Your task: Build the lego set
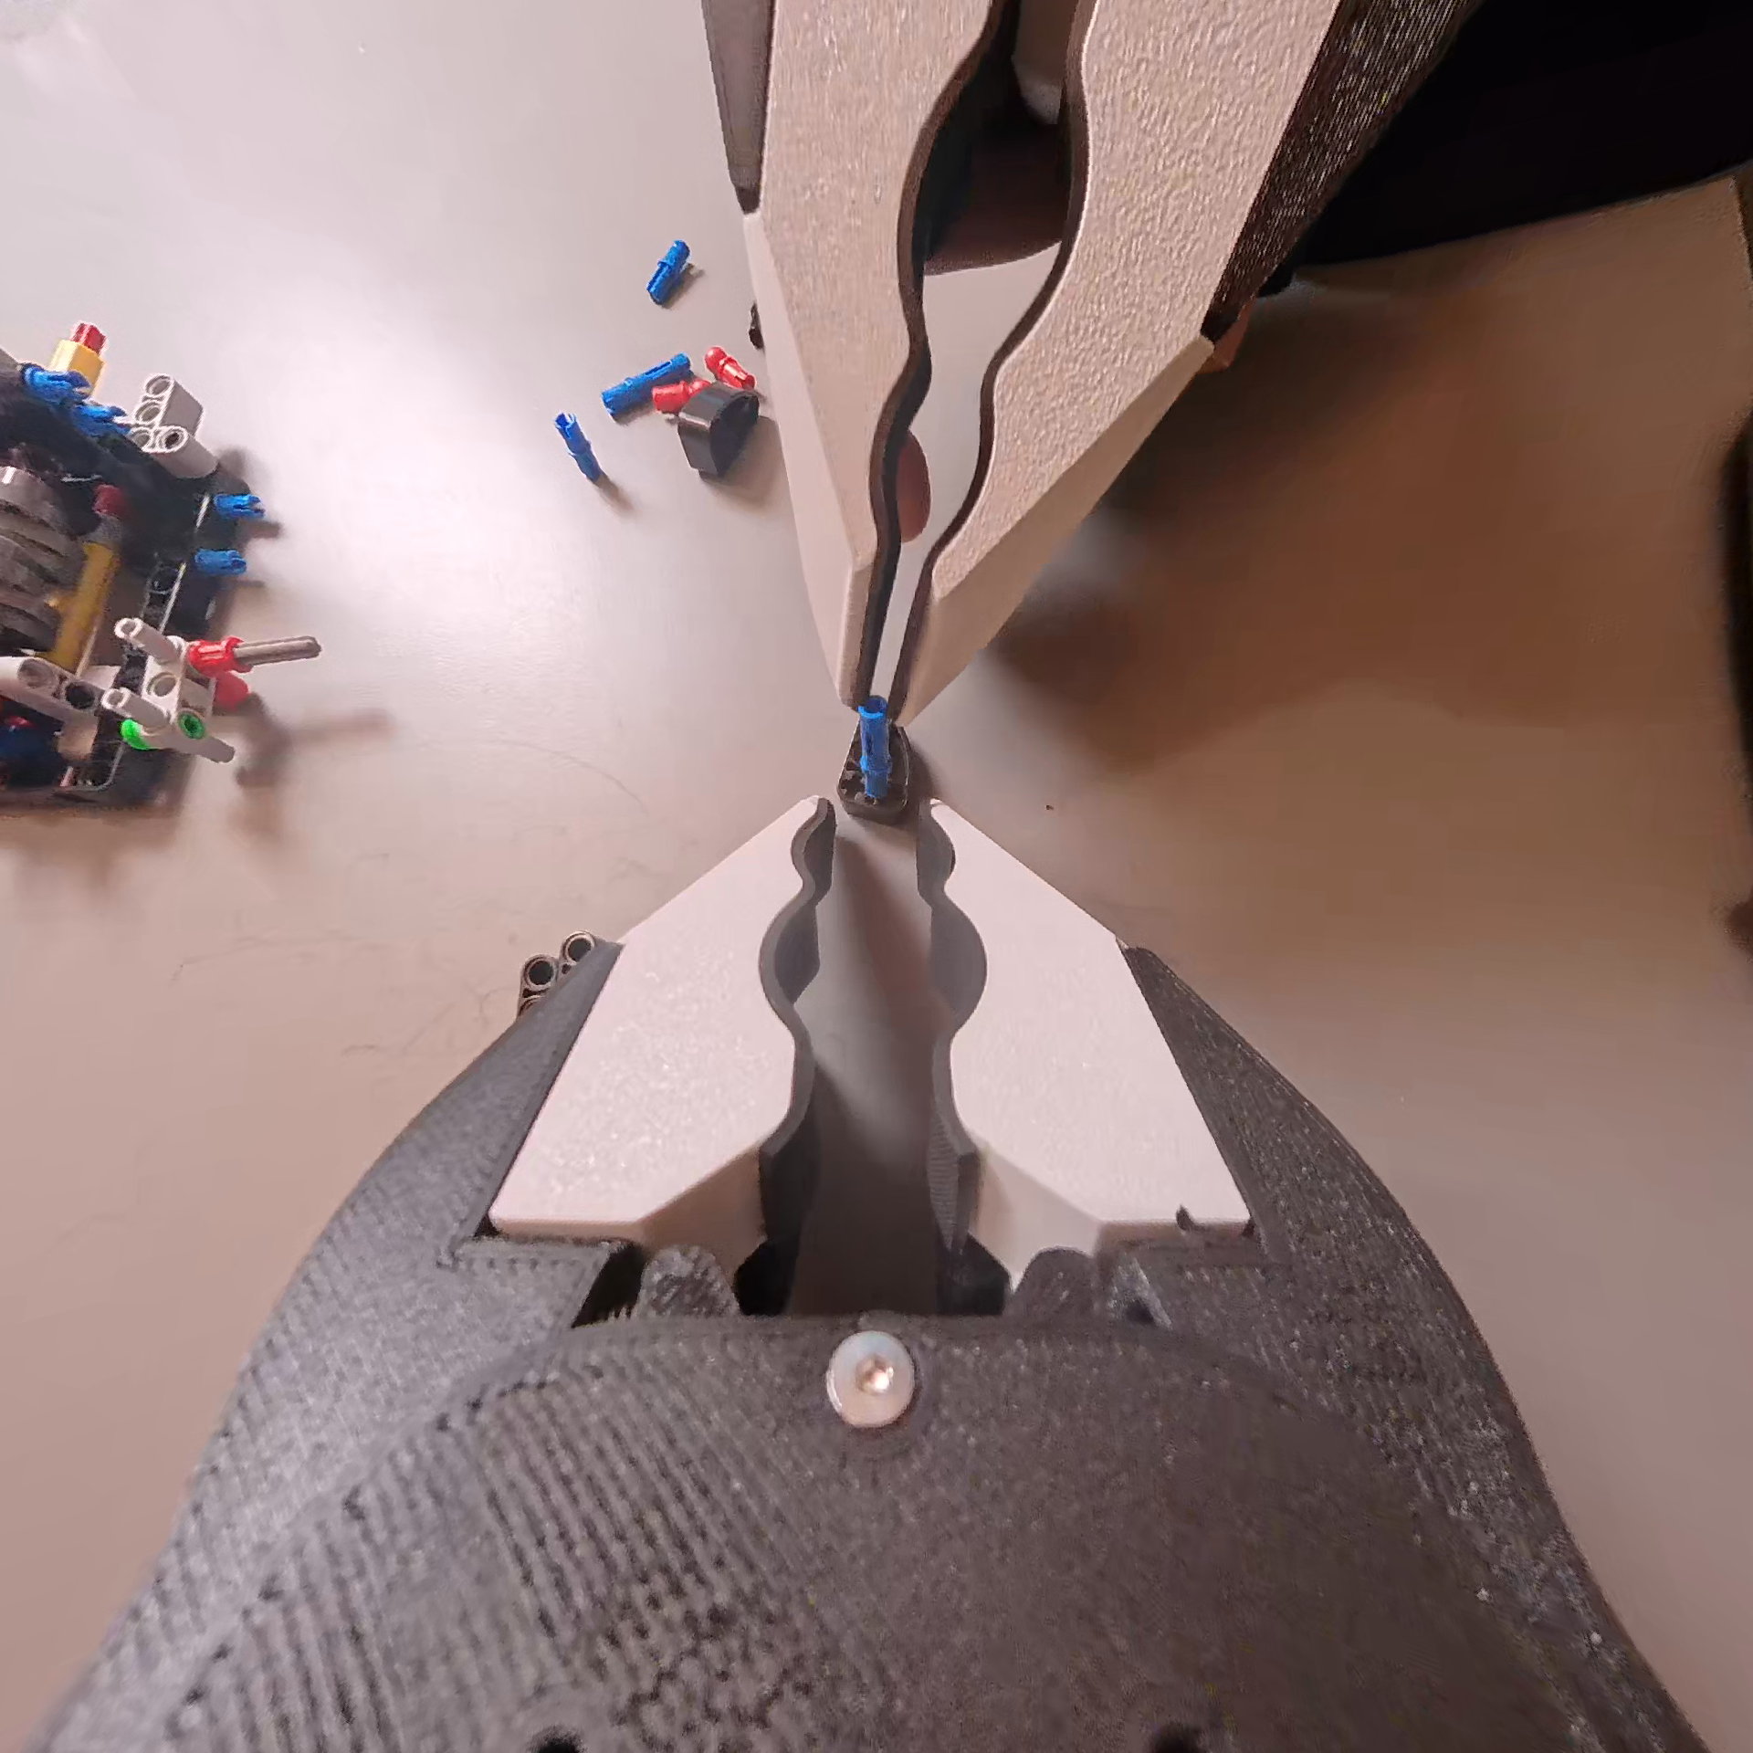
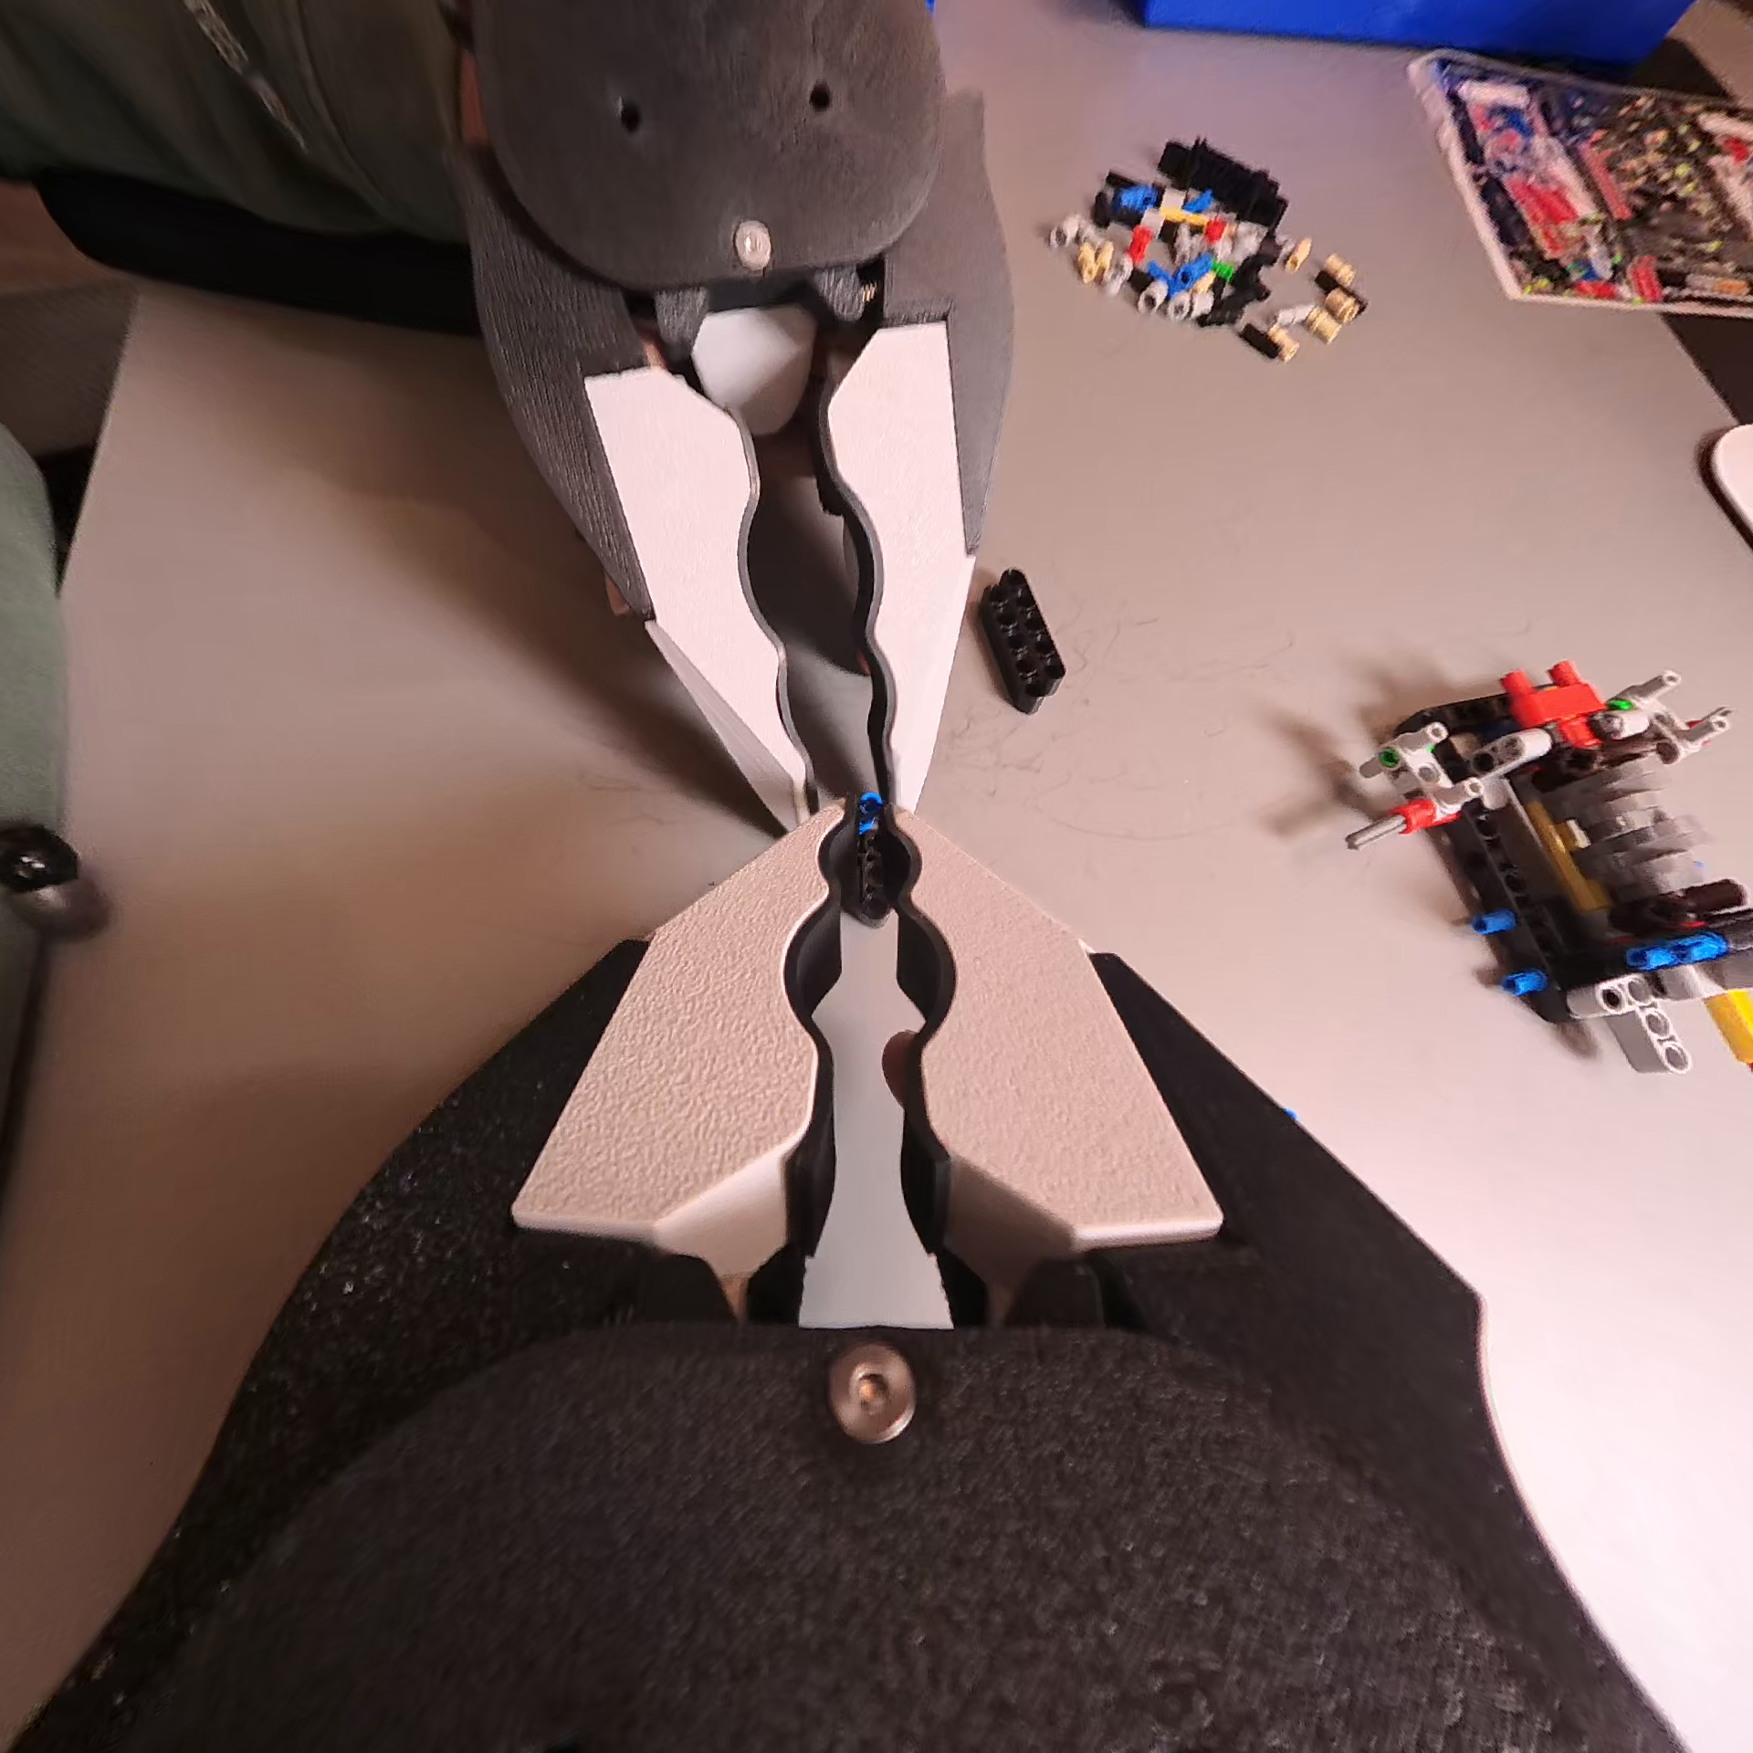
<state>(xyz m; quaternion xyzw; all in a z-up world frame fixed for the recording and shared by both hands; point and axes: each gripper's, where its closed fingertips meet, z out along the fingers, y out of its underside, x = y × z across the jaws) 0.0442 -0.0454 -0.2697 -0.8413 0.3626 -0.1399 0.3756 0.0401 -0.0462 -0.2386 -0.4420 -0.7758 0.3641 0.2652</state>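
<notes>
Right wrist view: right gripper point(image 2: 868, 858) clamped on a small black beam point(image 2: 873, 882), steadying it for pinning.
Blue pin point(image 1: 873, 745): seated upright in the beam's hole.
Left gripper point(image 1: 877, 806): jaws apart, tips just flanking the beam, gripping nothing.
Farther off: half-built model point(image 2: 1575, 854), loose pins point(image 1: 664, 379), parts pile point(image 2: 1205, 247), instruction booklet point(image 2: 1603, 180) on the table point(image 2: 1233, 531).

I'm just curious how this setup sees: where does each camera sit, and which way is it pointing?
Left wrist view: sits on the left gripper, looks along its fingers down onto the table; the right gripper comes in opposite.
Right wrist view: sits on the right gripper, facing back at the left one and a green sleeve.
Shared: both grippers tip to tip at a blue pin, and the half-built model.
</notes>
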